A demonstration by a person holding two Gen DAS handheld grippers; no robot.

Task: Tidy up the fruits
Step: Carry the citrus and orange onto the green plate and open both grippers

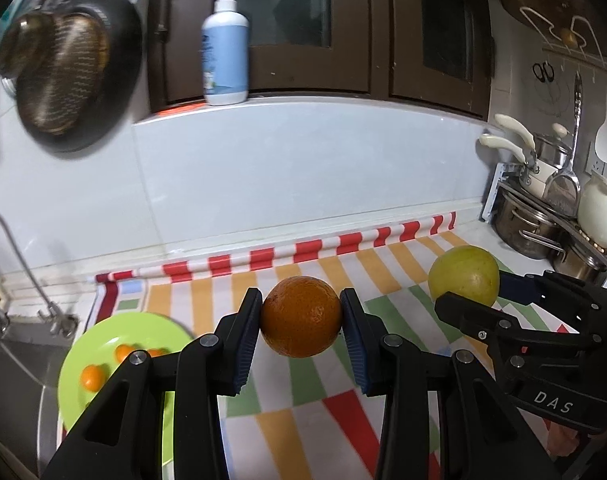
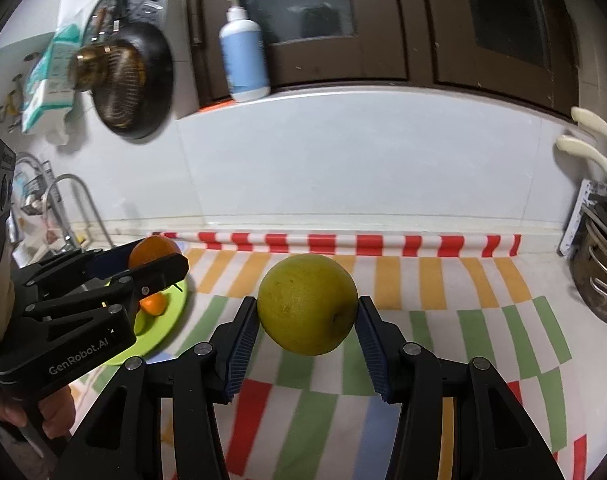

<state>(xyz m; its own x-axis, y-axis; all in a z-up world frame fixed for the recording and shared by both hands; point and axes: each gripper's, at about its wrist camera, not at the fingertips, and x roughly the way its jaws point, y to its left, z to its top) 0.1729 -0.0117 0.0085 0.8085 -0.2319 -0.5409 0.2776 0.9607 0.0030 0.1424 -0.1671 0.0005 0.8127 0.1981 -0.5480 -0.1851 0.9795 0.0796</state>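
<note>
My left gripper [image 1: 301, 312] is shut on a large orange [image 1: 301, 322] and holds it above the striped cloth [image 1: 323, 392]. My right gripper [image 2: 308, 312] is shut on a yellow-green pear-like fruit [image 2: 307, 304], also held above the cloth [image 2: 443, 320]. The same fruit [image 1: 463, 274] and right gripper show at the right of the left wrist view. A lime green plate [image 1: 99, 344] with small oranges [image 1: 93, 377] lies at the cloth's left edge. The plate [image 2: 171, 316] shows in the right wrist view under the left gripper [image 2: 159, 258] and its orange [image 2: 153, 251].
A sink with a faucet [image 1: 27, 272] is left of the plate. Pots and utensils [image 1: 543, 208] stand on a rack at the right. A pump bottle [image 1: 225, 60] stands on the window ledge. A pan [image 1: 63, 76] hangs on the back wall.
</note>
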